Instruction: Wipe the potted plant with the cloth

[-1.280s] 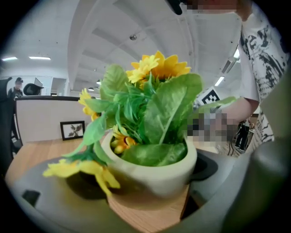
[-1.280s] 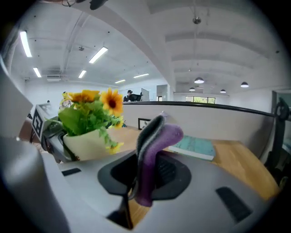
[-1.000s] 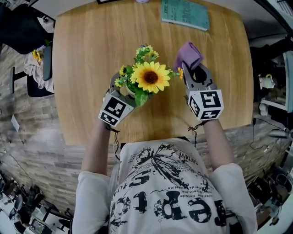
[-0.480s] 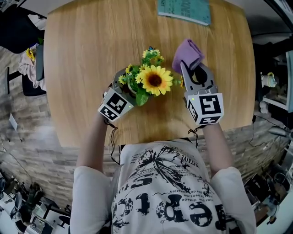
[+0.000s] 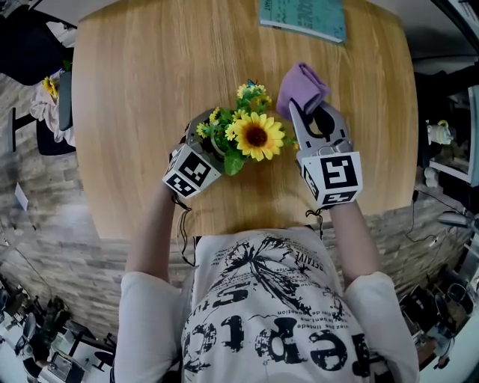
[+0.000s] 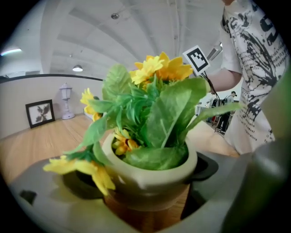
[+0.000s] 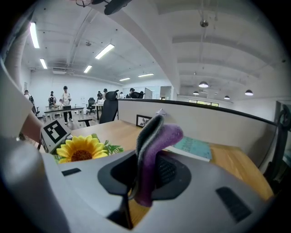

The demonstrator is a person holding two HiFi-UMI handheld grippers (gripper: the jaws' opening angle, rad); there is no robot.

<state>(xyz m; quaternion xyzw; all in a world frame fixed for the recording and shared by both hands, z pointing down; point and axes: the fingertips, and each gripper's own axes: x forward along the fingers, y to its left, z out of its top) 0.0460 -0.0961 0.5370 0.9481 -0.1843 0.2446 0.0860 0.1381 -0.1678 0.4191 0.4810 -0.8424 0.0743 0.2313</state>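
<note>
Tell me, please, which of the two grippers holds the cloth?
The right gripper: the purple cloth stands pinched between its jaws. The left gripper has its jaws around the pot instead.

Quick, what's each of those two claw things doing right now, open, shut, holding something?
Left gripper: closed around the pot of the potted plant.
Right gripper: closed on the purple cloth.

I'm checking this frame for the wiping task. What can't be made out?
Base of the pot: left gripper view, hidden by the left tongs shut on it; head view, under the flowers.
The book: head view, cut by the top edge; print too small.
The framed picture: left gripper view, blurred.
Held end of the cloth: head view, hidden by the right tongs.
</note>
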